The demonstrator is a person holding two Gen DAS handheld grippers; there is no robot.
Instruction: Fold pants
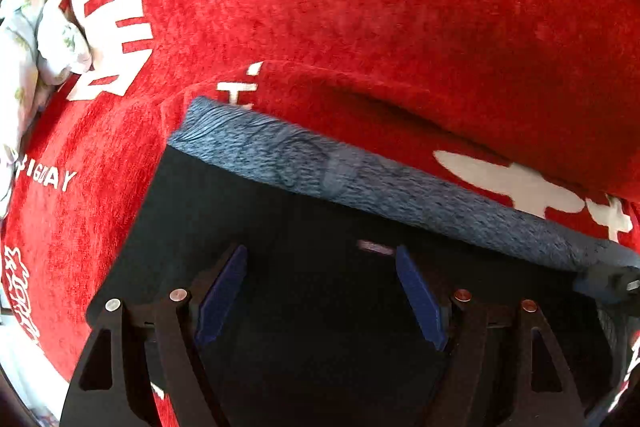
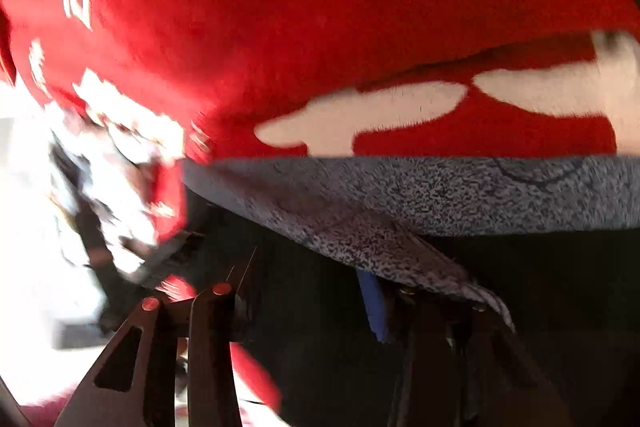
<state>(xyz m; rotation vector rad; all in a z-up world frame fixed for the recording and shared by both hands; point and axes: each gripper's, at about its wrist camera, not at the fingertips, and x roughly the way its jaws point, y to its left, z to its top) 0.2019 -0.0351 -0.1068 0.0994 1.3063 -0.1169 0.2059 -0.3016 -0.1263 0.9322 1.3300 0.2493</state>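
Left wrist: pants (image 1: 320,307) waistband (image 1: 400,187) slants upper-left to lower-right.

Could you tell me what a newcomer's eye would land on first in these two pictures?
The bright red blanket with white lettering fills the upper part of both views. On it lie the black pants, whose speckled grey waistband crosses the middle. The left tool stands open over the black cloth.

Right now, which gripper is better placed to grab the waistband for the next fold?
Probably the right gripper: the grey waistband has a flap draped over one finger. The left gripper stands open over the black pants, short of the waistband.
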